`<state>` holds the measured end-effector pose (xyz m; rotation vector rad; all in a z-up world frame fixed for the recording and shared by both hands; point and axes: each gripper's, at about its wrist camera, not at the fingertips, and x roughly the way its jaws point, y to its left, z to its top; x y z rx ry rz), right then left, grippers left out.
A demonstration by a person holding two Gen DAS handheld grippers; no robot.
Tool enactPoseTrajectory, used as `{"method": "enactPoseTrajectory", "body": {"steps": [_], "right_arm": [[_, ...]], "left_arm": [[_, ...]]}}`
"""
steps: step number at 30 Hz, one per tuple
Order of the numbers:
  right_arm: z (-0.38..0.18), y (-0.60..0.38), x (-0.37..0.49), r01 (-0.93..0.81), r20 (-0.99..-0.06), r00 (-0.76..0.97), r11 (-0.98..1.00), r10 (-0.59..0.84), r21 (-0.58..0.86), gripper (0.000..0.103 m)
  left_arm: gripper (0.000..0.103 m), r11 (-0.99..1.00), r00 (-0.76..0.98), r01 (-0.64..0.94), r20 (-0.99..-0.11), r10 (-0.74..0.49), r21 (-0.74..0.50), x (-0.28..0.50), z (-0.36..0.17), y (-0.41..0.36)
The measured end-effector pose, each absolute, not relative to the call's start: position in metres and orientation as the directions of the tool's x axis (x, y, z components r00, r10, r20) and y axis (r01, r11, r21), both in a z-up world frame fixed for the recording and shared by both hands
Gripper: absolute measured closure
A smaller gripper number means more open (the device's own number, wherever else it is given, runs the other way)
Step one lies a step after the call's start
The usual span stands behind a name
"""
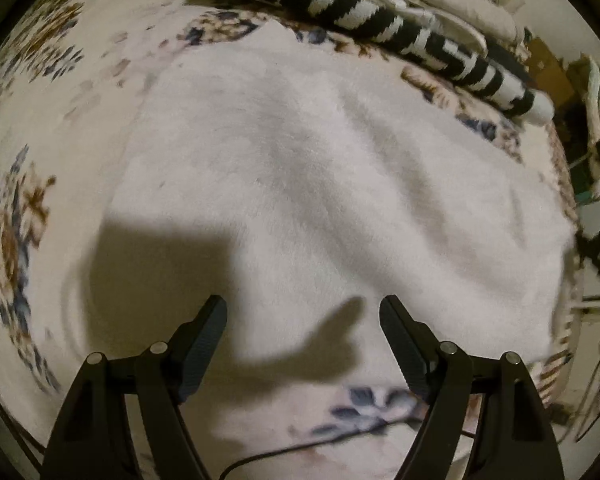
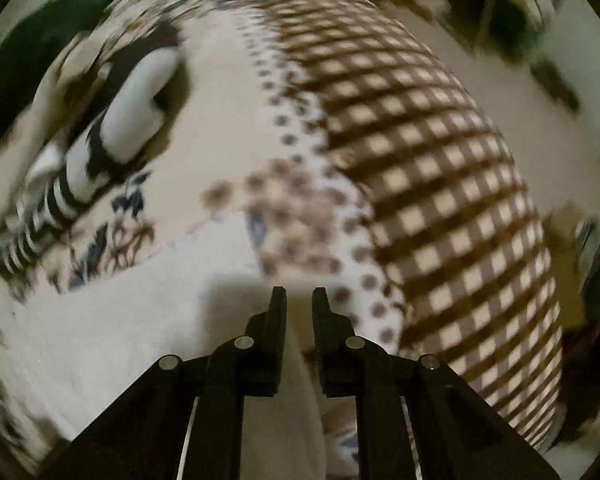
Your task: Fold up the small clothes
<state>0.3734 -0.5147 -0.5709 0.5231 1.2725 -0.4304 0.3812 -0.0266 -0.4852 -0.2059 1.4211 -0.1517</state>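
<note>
Left wrist view: the left gripper (image 1: 303, 308) is spread wide and released, hovering over a white fleecy garment (image 1: 320, 184) that lies spread across the floral bedcover (image 1: 28, 92), filling the centre of the view. A black-and-white striped sock (image 1: 384, 28) stretches from twelve o'clock toward two o'clock beyond it. A thin dark cable (image 1: 300, 446) runs at six o'clock.

Right wrist view, heavily blurred: the right gripper (image 2: 299, 300) has its fingers drawn close with a narrow gap, and a fold of the white garment (image 2: 100, 320) runs up between them, apparently pinched. The garment spreads toward eight o'clock. The striped sock (image 2: 100, 148) lies at ten o'clock, and a brown checked cloth (image 2: 440, 184) covers two to four o'clock
</note>
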Motion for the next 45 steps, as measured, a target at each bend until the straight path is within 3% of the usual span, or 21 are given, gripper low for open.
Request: {"method": "enactPoseTrajectory", "body": {"steps": [1,3,7,12,17,18,19,24,30,32,35,38,40,43,45], "right_arm": [[-0.566,-0.514,0.362,0.581,-0.967,0.255,0.801,-0.011,0.145,0.068],[-0.556,-0.507,0.332,0.59,-0.951,0.305,0.775,0.046,0.226,0.059],[-0.571,-0.481,0.251,0.63,-0.923,0.316,0.679,0.221,0.378,0.058],[-0.621,-0.45,0.197,0.63,-0.849,0.312,0.576,0.426,0.521,0.058],[-0.655,-0.442,0.209,0.556,-0.823,0.354,0.607,0.444,0.567,0.059],[-0.656,-0.444,0.215,0.54,-0.825,0.354,0.625,0.44,0.564,0.07],[-0.655,-0.441,0.224,0.521,-0.852,0.324,0.673,0.412,0.524,0.093],[-0.618,-0.432,0.227,0.419,-0.94,0.28,0.855,0.197,0.304,0.096],[-0.592,-0.446,0.238,0.312,-0.946,0.233,0.939,-0.223,-0.145,0.103],[-0.598,-0.468,0.235,0.341,-0.96,0.187,0.93,-0.206,-0.134,0.103],[-0.603,-0.505,0.222,0.502,-0.977,0.206,0.852,0.048,0.148,0.103],[-0.597,-0.522,0.2,0.611,-0.934,0.303,0.714,0.187,0.341,0.09],[-0.597,-0.526,0.185,0.656,-0.879,0.396,0.588,0.266,0.474,0.04],[-0.611,-0.511,0.171,0.65,-0.757,0.532,0.39,0.38,0.652,0.029],[-0.629,-0.501,0.173,0.658,-0.722,0.564,0.31,0.402,0.686,0.027]], "left_arm": [[0.025,0.965,0.148,-0.035,-0.956,-0.252,-0.26,0.375,-0.478,-0.024],[0.025,0.949,0.147,-0.069,-0.944,-0.294,-0.306,0.363,-0.471,-0.022],[0.025,0.888,0.081,-0.157,-0.901,-0.425,-0.433,0.342,-0.483,-0.034],[0.025,0.859,0.007,-0.197,-0.877,-0.481,-0.473,0.333,-0.512,-0.063],[0.025,0.866,-0.02,-0.178,-0.878,-0.478,-0.467,0.33,-0.527,-0.083],[0.025,0.87,-0.025,-0.176,-0.882,-0.471,-0.46,0.331,-0.531,-0.086],[0.025,0.872,-0.031,-0.176,-0.883,-0.468,-0.456,0.331,-0.534,-0.086],[0.026,0.872,-0.034,-0.197,-0.886,-0.463,-0.448,0.34,-0.544,-0.085],[0.025,0.874,-0.01,-0.204,-0.892,-0.452,-0.44,0.35,-0.54,-0.075],[0.025,0.878,-0.004,-0.2,-0.895,-0.445,-0.436,0.351,-0.539,-0.072],[0.025,0.884,0.005,-0.187,-0.901,-0.435,-0.428,0.351,-0.535,-0.068],[0.025,0.904,0.031,-0.135,-0.913,-0.406,-0.406,0.346,-0.522,-0.064],[0.025,0.923,0.069,-0.082,-0.926,-0.371,-0.375,0.347,-0.509,-0.065],[0.025,0.945,0.144,-0.006,-0.936,-0.322,-0.326,0.357,-0.494,-0.068],[0.025,0.955,0.176,0.018,-0.939,-0.294,-0.295,0.369,-0.492,-0.069]]}}
